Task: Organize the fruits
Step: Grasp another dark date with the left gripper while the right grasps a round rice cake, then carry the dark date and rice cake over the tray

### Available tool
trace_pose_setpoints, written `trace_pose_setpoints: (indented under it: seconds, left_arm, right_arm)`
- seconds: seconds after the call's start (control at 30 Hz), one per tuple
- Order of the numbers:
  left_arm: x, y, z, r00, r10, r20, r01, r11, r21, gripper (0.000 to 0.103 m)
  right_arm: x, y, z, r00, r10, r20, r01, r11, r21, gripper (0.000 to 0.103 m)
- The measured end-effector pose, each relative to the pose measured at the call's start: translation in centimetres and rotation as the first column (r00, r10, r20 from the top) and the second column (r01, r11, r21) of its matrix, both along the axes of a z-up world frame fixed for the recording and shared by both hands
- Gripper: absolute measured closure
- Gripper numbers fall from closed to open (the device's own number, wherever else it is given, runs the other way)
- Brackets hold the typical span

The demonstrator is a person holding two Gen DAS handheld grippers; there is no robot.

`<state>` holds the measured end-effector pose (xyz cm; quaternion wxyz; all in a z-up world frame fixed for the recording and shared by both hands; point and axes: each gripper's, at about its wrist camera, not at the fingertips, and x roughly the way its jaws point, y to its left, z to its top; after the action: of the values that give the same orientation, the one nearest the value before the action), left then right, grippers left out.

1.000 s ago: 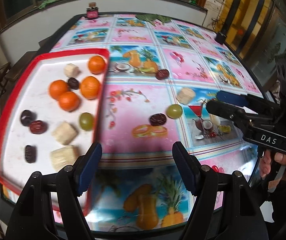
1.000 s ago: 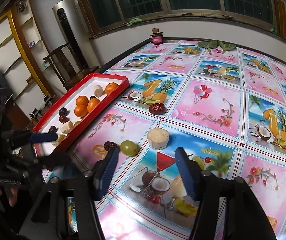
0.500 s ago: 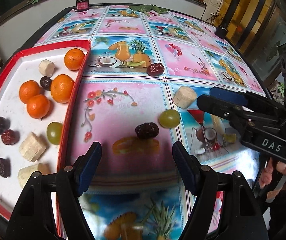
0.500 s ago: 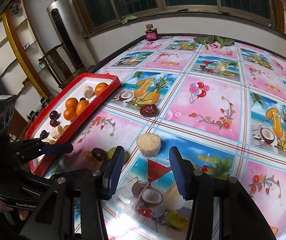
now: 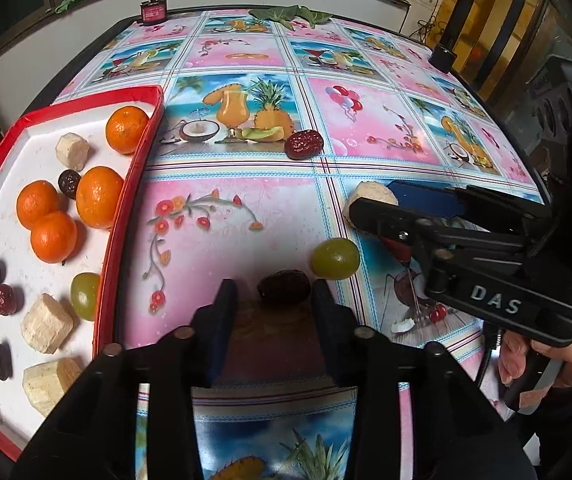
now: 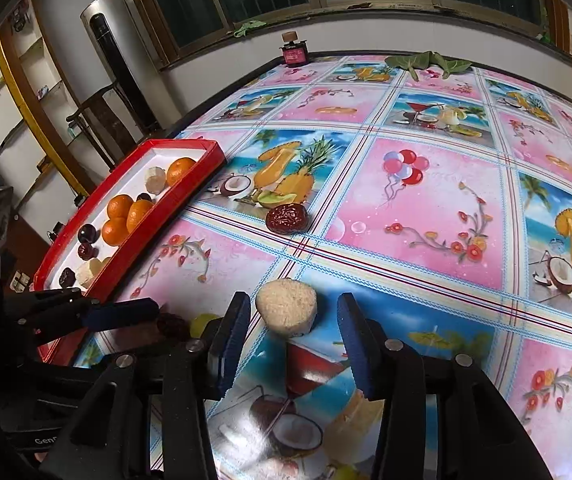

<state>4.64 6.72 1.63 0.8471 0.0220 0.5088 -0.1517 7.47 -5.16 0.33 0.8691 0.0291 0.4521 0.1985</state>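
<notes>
A shallow red tray (image 5: pixel 134 184) with a white floor is sitting at the left of the desk (image 5: pixel 226 236), which is wearing a glossy oilcloth printed with pink and blue fruit squares. Inside the tray are lying four round, dimpled oranges (image 5: pixel 98 197), rough pale chunks with a fibrous cut face (image 5: pixel 47 329), small dark wrinkled dates (image 5: pixel 2 299) and one smooth green grape (image 5: pixel 84 295) against the tray's right wall.

Right of the tray, the left hand-held gripper (image 5: pixel 274 300) is pointing steeply down at a dark, wrinkled oval date (image 5: pixel 284 288). Its black jaws have just been closing and are standing narrowly on either side of the date's near end; whether the pads are pressing on it I cannot tell. Just right of that date a smooth, round green grape (image 5: pixel 334 258) is resting on the oilcloth. Farther from the tray, up the desk, a glossy red-brown wrinkled date (image 6: pixel 287 219) is lying alone.

Farther right again, the right hand-held gripper (image 6: pixel 293 322), blue-padded, has been closing too; its jaws are still apart, flanking a pale, crumbly, drum-shaped chunk (image 6: pixel 287 310) without touching it. A person's hand (image 5: pixel 541 364) is squeezing its black handle.
</notes>
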Motion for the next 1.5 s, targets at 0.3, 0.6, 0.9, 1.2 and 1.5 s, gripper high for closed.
trace_pose_setpoints:
  seconds: [0.3,0.6,0.9,1.2,1.5]
  left_arm:
    - [-0.4,-0.6,0.0,1.000,-0.027,0.004,0.027,1.000,0.001,0.079]
    - [-1.0,0.0,0.1,1.000,-0.023,-0.007,0.023,0.999,-0.030,0.079]
    - [-1.5,0.4,0.6,1.000,-0.028,-0.003,0.028,0.999,-0.031,0.079]
    - [-2.6,2.0,2.3,0.999,-0.031,0.014,0.032,0.999,-0.038,0.079]
    - [-3.4,4.6,3.3,1.000,0.003,0.029,-0.002,1.000,-0.031,0.079]
  right_arm:
    - [0.5,0.9,-0.4,1.000,0.017,0.018,-0.016,0.999,-0.051,0.062]
    - [0.4,1.0,-0.3,0.999,0.015,0.035,-0.012,0.996,-0.083,0.071]
    - [-0.3,0.9,0.7,0.999,0.014,0.048,-0.011,0.998,-0.061,0.071]
    - [-1.5,1.7,2.2,0.997,0.038,0.073,-0.035,0.999,-0.040,0.071]
    - [-2.6,3.5,2.9,0.992,0.089,0.085,-0.087,0.996,-0.028,0.071]
